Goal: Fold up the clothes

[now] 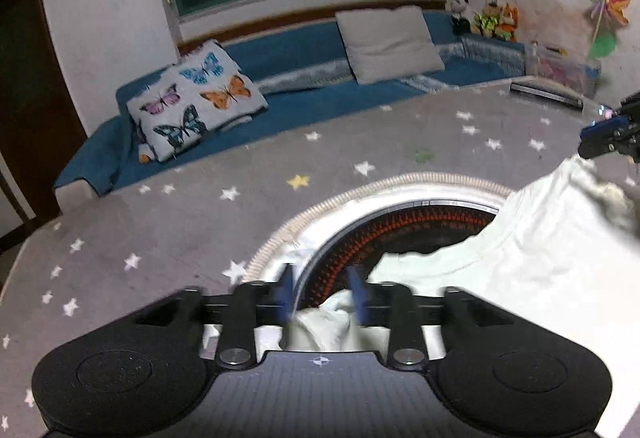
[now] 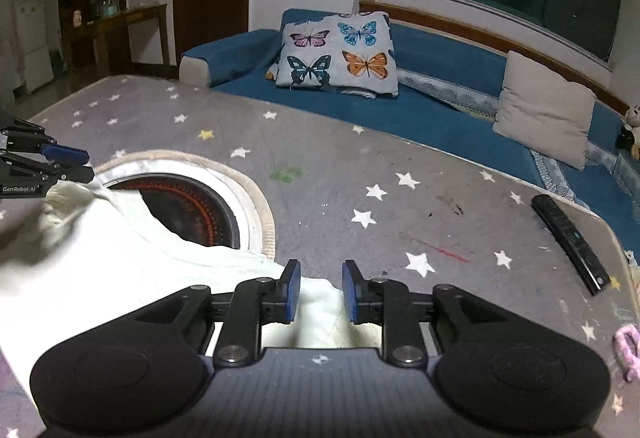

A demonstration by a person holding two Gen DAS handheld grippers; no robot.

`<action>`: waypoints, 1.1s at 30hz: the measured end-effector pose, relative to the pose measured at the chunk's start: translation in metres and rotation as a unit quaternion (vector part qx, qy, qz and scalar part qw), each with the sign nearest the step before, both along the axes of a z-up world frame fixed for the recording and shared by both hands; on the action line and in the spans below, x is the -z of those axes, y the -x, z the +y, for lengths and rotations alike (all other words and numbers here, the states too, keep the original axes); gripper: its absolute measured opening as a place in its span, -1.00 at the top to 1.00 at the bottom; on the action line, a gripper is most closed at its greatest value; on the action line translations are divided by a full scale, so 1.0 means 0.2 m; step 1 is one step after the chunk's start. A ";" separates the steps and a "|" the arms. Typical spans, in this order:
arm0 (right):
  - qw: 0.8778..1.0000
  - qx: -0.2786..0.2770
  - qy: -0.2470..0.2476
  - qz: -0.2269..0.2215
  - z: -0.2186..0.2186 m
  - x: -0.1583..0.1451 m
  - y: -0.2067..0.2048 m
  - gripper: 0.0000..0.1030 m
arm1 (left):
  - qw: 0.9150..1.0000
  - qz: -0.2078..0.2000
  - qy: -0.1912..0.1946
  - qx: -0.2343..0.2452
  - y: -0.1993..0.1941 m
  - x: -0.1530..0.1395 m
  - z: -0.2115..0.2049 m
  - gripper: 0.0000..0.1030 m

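A white garment (image 1: 532,254) lies on a grey star-patterned table (image 1: 168,230) and partly covers a round heater inset (image 1: 420,226). My left gripper (image 1: 322,296) has its jaws apart with a bunch of the white cloth between them. In the right wrist view the garment (image 2: 120,270) spreads to the left. My right gripper (image 2: 320,290) is open with a fold of the garment's edge between its blue pads (image 2: 294,290). The left gripper shows there at the far left (image 2: 68,163), by the garment's other end. The right gripper shows at the right edge of the left wrist view (image 1: 596,141).
A black remote (image 2: 570,242) lies on the table at the right. A pink object (image 2: 626,350) sits at the table's right edge. A blue sofa (image 2: 440,93) with a butterfly cushion (image 2: 340,53) and a beige cushion (image 2: 544,109) runs behind the table.
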State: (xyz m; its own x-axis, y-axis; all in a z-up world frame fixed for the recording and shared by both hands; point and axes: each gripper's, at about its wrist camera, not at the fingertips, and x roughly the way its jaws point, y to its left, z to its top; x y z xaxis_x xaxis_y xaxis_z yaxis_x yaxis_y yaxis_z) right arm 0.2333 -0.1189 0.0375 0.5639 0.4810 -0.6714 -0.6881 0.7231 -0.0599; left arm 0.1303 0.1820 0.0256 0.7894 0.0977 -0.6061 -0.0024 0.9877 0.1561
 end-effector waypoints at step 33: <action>0.997 0.035 -0.034 0.063 0.07 0.21 -0.08 0.64 | 0.993 0.045 0.091 -0.057 -0.03 0.19 0.11 0.73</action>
